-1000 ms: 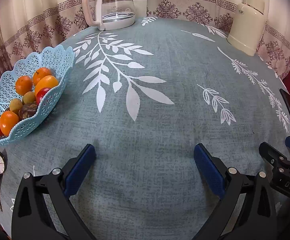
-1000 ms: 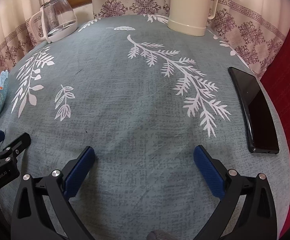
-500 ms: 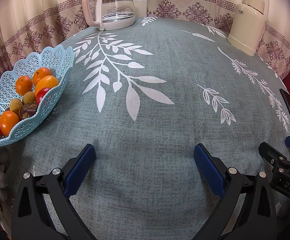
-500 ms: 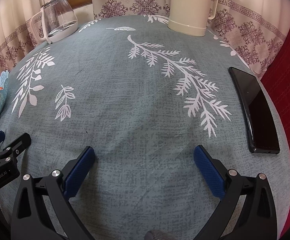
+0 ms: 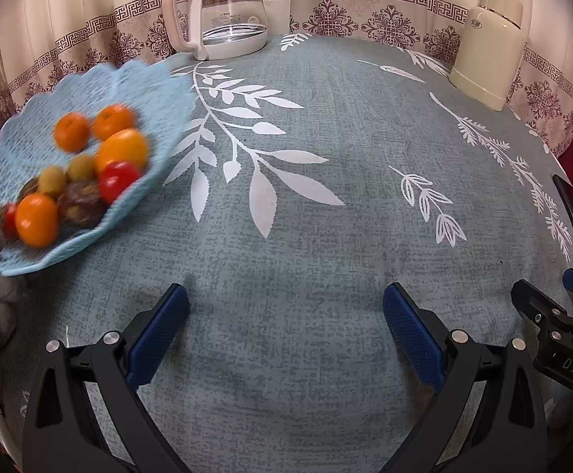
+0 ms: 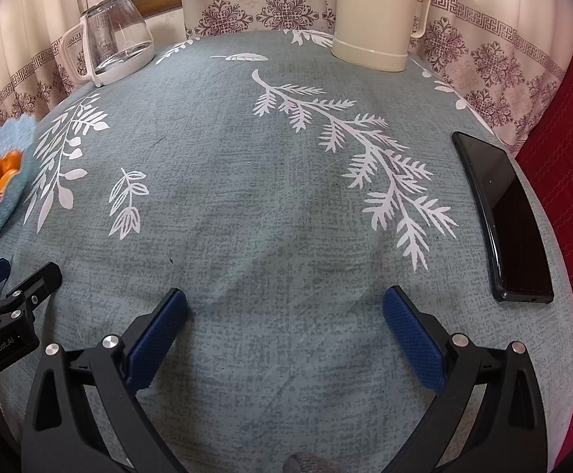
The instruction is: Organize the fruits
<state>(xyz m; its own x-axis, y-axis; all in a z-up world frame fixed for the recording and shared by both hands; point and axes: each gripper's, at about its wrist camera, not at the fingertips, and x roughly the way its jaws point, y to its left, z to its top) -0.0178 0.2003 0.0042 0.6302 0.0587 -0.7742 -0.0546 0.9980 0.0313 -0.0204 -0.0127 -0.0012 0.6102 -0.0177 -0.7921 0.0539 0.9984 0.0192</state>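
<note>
Surface [image 6: 286, 205]: covered by a grey-green cloth printed with white leaf sprays. Glass jug [image 5: 227, 12]: clear body, white handle and base, upright at the far edge. Cream flask [image 6: 377, 15]: upright at the far edge, handle to one side. Black phone [image 6: 503, 216]: flat, screen up, near the right edge. Patterned curtain [image 5: 365, 12]: hangs behind the surface. Red fabric [image 6: 562, 157]: beside the right edge.

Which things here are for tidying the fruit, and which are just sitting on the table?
For the job:
blue basket
fruits inside it
left gripper, open
right gripper, open

Just lying about:
glass jug
cream flask
black phone
</note>
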